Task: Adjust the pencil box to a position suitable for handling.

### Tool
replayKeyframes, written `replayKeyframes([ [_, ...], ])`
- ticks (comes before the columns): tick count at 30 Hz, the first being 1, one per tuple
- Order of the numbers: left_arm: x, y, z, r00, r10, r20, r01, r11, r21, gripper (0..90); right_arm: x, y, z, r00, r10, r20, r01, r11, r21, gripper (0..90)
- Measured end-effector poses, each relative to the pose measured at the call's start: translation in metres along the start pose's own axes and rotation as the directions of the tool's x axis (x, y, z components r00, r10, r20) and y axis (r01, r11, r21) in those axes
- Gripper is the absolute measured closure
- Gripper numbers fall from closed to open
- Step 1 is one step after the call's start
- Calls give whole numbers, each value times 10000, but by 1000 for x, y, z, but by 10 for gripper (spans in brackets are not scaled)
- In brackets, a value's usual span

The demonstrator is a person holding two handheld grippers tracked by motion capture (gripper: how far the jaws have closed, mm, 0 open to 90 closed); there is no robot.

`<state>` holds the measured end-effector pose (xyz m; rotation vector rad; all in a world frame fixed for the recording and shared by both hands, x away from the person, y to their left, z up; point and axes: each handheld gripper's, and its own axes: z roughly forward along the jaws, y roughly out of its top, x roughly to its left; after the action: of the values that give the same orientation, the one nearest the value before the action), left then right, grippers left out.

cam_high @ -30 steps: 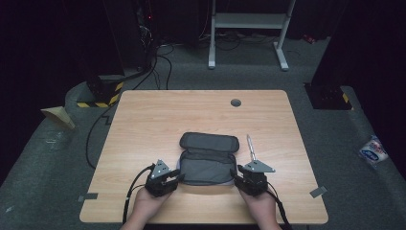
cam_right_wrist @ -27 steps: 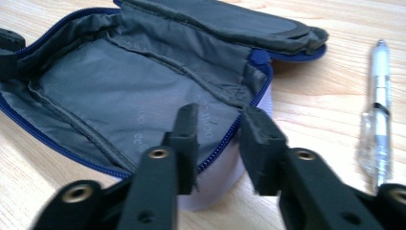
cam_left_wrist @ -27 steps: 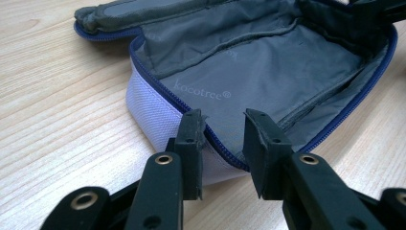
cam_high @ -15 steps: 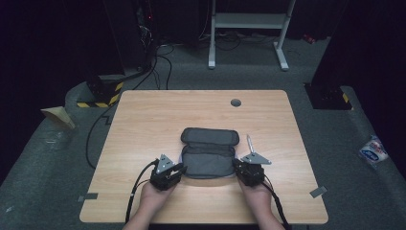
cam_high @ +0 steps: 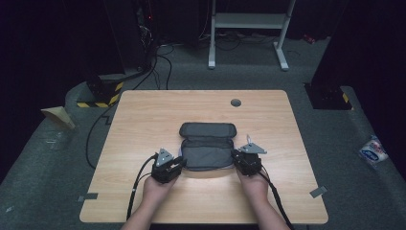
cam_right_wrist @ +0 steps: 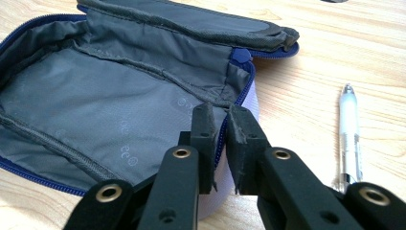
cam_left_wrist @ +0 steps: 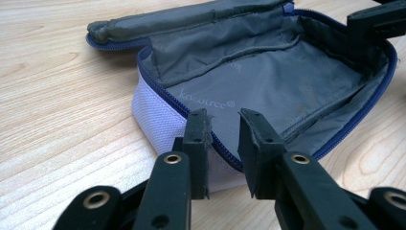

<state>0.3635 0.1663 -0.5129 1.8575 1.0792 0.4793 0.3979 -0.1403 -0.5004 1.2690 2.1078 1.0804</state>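
A grey pencil case (cam_high: 207, 149) lies open near the middle of the wooden table (cam_high: 143, 115), its lid flopped toward the far side and its grey lining facing up. The person works it from both ends at once. The left gripper (cam_left_wrist: 225, 143) has its jaws astride the blue zip edge at the case's left near corner; they have just been closing and pinch the rim between them, a narrow gap remaining where the fabric sits. The right gripper (cam_right_wrist: 221, 139) does the same at the right end, jaws pressed together on the wall beside the zip. Holding both ends this way seems meant to keep the soft pouch spread wide and steady, so the mouth stays open rather than sagging shut. A white pen (cam_right_wrist: 349, 134) lies on the table just beside the case's right end, apart from it, a likely candidate to go inside. A small dark grommet (cam_high: 235, 102) sits toward the far edge.
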Motion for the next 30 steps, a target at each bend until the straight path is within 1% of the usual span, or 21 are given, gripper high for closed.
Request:
replayKeyframes([
  [1,0,0,-1,10000,58,-74,-58,10000,-25,717,-1,0,-1,10000,24,-8,-24,10000,-51,784],
  [3,1,2,-6,9998,-64,-165,59,9996,-271,695,-2,0,-8,9998,132,-155,-136,9995,-290,750],
  [5,2,3,-9,9997,-171,-152,165,9991,-378,692,-3,1,-11,9997,139,-186,-146,9993,-338,751],
  [6,1,6,-14,9996,-240,-169,231,9983,-533,692,-4,1,-18,9994,115,-312,-128,9989,-446,751],
  [8,1,7,-17,9996,-246,-163,235,9977,-629,690,-5,1,-23,9993,122,-352,-142,9982,-577,742],
  [11,0,11,-26,9997,-79,-229,60,9966,-823,686,-6,1,-31,9991,135,-402,-165,9970,-763,733],
  [13,0,11,-30,9995,-11,-331,-15,9969,-792,677,-8,-2,-39,9987,175,-487,-219,9956,-906,725],
  [14,2,10,-32,9995,7,-324,-30,9975,-708,673,-8,-5,-43,9985,182,-518,-230,9953,-940,719],
  [16,5,9,-34,9999,-124,-94,119,9985,-538,655,-10,-11,-49,9983,83,-572,-137,9954,-945,714],
  [18,7,5,-38,10000,-85,-16,84,9990,-434,644,-12,-18,-54,9984,79,-555,-132,9953,-960,706],
  [19,8,4,-40,10000,14,-65,-16,9993,-368,639,-15,-26,-58,9981,221,-582,-277,9949,-969,693],
  [20,10,3,-42,9999,53,-109,-56,9995,-301,639,-15,-26,-58,9981,221,-582,-277,9949,-969,693],
  [22,13,1,-44,9996,107,-249,-112,9997,-197,631,-18,-39,-61,9971,338,-679,-408,9936,-1049,678],
  [23,17,2,-44,9995,64,-325,-66,10000,-49,628,-19,-42,-61,9974,245,-673,-306,9953,-916,663],
  [24,19,2,-44,9993,-10,-361,12,10000,56,619,-22,-47,-61,9991,15,-421,-42,9980,-637,656],
  [25,21,2,-44,9993,-44,-382,50,9999,165,619,-22,-47,-61,9991,15,-421,-42,9980,-637,656],
  [26,23,0,-45,9988,127,-464,-100,9983,570,603,-29,-49,-65,9981,383,-488,-418,9965,-729,643],
  [27,23,0,-45,9988,127,-464,-100,9983,570,583,-32,-49,-65,9983,427,-407,-459,9956,-814,639],
  [28,28,-5,-45,9979,266,-589,-205,9947,1008,566,-33,-49,-66,9981,512,-335,-539,9949,-850,631],
  [29,28,-5,-45,9979,266,-589,-205,9947,1008,561,-35,-48,-66,9981,534,-319,-561,9942,-920,624],
  [30,31,-8,-46,9966,350,-749,-257,9923,1211,561,-35,-48,-66,9981,534,-319,-561,9942,-920,624],
])
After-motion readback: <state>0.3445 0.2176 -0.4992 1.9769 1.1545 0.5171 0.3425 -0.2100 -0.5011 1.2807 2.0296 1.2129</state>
